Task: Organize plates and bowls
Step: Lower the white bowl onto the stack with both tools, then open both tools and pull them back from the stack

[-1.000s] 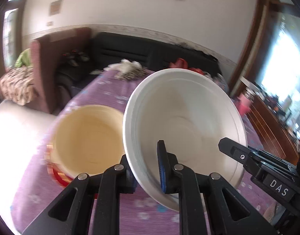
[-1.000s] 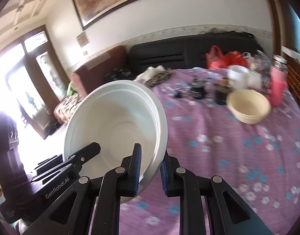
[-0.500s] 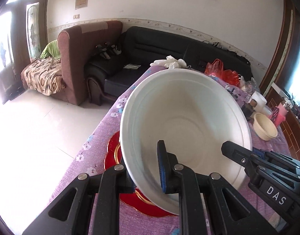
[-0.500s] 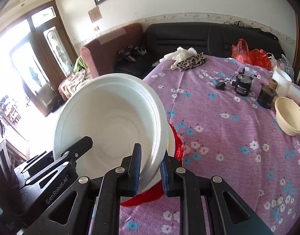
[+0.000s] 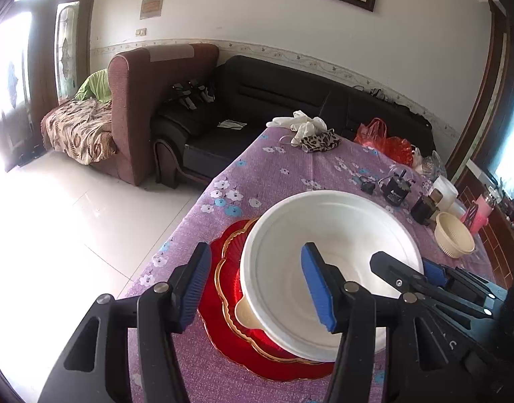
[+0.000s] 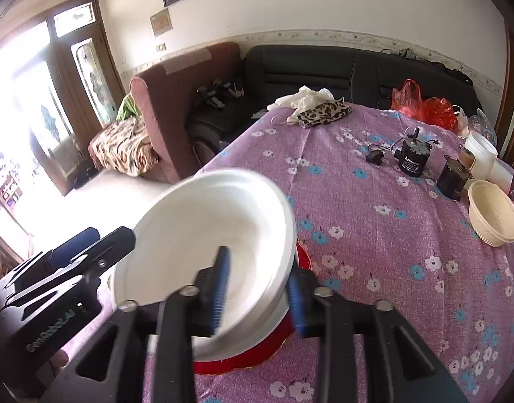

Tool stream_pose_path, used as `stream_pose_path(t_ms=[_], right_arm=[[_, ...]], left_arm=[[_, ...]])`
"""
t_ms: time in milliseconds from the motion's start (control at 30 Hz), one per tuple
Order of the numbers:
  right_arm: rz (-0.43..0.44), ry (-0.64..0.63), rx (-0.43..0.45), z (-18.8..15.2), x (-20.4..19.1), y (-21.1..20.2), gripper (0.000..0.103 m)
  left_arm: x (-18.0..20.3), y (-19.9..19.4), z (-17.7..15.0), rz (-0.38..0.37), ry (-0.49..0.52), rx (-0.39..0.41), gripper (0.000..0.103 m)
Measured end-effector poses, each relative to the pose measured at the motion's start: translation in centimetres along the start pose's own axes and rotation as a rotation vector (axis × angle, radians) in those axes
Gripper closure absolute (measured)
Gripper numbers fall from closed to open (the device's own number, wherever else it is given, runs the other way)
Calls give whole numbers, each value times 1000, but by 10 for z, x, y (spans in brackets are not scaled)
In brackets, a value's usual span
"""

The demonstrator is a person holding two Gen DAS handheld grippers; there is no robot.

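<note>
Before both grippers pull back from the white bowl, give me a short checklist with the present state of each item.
1. White bowl sits on the stack over the red plate: ok.
2. Left gripper jaws opening, pads off the bowl's rim: ok.
3. Right gripper jaws opening, rim between them, pads clear: cannot tell, blurred.
4. Bowl resting level: cannot tell.
5. Red plate fully on the table, away from the edge: ok.
6. Small cream bowl far from the pull-back path: ok.

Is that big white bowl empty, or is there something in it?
Empty. The left view looks straight into the white bowl: only bare white inside. It sits on a cream dish and red plate.
</note>
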State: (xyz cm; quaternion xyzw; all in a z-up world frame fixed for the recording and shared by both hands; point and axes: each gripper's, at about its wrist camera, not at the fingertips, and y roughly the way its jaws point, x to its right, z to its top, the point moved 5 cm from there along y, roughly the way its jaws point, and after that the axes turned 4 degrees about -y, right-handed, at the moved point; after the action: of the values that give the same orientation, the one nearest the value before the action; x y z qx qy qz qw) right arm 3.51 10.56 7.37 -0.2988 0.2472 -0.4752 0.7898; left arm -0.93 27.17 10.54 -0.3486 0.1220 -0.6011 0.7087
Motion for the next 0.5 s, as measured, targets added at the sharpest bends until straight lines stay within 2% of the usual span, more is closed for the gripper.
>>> stream_pose_path(t_ms=[67, 367, 500], right_arm=[[-7, 4, 19, 1, 1, -3, 47], [-43, 31, 107, 2, 19, -28, 47], [-75, 40, 110, -1, 29, -33, 47]], left_arm=[[0, -7, 0, -15, -12, 18, 44], [15, -46, -5, -34, 21, 128, 31], [19, -58, -9, -19, 34, 164, 27]])
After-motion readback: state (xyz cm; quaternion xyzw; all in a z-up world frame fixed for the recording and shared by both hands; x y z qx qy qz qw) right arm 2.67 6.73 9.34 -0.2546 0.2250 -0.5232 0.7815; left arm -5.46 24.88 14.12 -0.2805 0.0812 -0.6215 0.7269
